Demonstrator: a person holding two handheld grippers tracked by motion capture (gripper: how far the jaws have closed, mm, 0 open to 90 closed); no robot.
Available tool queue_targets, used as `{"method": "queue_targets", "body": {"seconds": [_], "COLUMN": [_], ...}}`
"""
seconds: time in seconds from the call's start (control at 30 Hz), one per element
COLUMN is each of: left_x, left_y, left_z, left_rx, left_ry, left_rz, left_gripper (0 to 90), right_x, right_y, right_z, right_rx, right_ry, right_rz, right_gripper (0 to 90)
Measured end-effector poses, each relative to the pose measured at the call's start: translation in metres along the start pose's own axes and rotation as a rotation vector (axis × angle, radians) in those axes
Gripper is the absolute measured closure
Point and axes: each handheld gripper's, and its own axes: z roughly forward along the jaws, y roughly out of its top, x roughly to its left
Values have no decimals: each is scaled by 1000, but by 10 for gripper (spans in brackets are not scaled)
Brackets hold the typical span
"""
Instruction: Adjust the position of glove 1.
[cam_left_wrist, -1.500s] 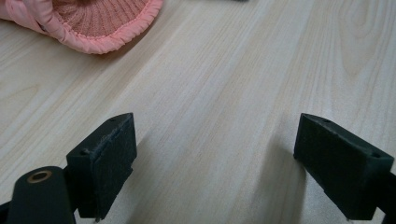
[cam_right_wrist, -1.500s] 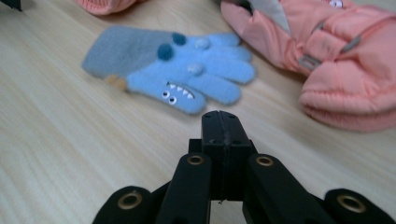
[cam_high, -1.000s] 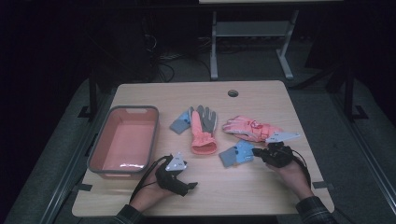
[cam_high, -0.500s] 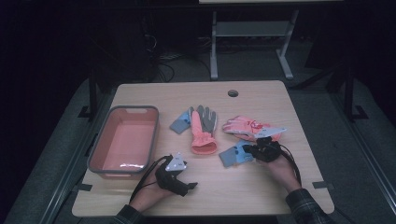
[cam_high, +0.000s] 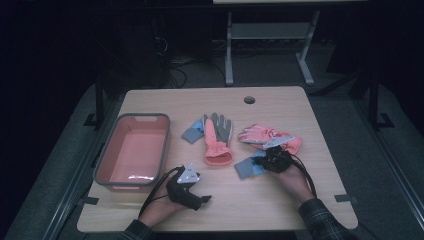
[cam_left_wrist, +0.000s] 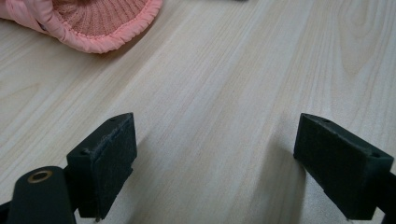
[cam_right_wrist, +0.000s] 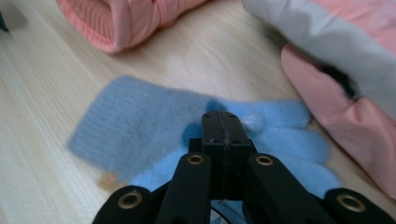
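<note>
Near your edge of the desk (cam_high: 250, 205), your left gripper (cam_high: 192, 189) rests with its jaws wide and nothing between them. Your right gripper (cam_right_wrist: 225, 122) is squeezed tight over the blue glove (cam_right_wrist: 140, 121) — ready to grab it, I think. Farther left, the pink tub (cam_high: 107, 155) sits with nothing inside — maybe the gloves go there.

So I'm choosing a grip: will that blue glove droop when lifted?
Probably. The blue glove lies flat and fuzzy like thin knit, so it should hang limp. It looks light, and its nap likely resists slipping on the table.
</note>
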Motion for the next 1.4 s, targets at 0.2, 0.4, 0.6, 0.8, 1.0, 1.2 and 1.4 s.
{"method": "queue_targets", "body": {"seconds": [0.2,0.4,0.6,0.8,1.0,1.2,1.4], "left_x": [0,0,0,0,0,0,0], "left_y": [0,0,0,0,0,0,0], "left_z": [0,0,0,0,0,0,0], "left_rx": [1,1,2,2,2,2,3], "left_ry": [1,3,4,4,4,4,2], "left_rz": [0,0,0,2,1,2,0], "left_gripper": [125,125,126,126,126,126,126], "right_x": [0,5,12,20,30,41,54], "right_y": [-2,-4,-7,-10,-13,-15,-16], "right_z": [-1,-3,-5,-7,-9,-10,-11], "right_rx": [5,14,22,30,37,44,59], "right_ry": [15,36,62,88,121,167,213], "right_rz": [5,-16,-50,-87,-134,-180,-214], "right_gripper": [900,900,900,900,900,900,900]}}
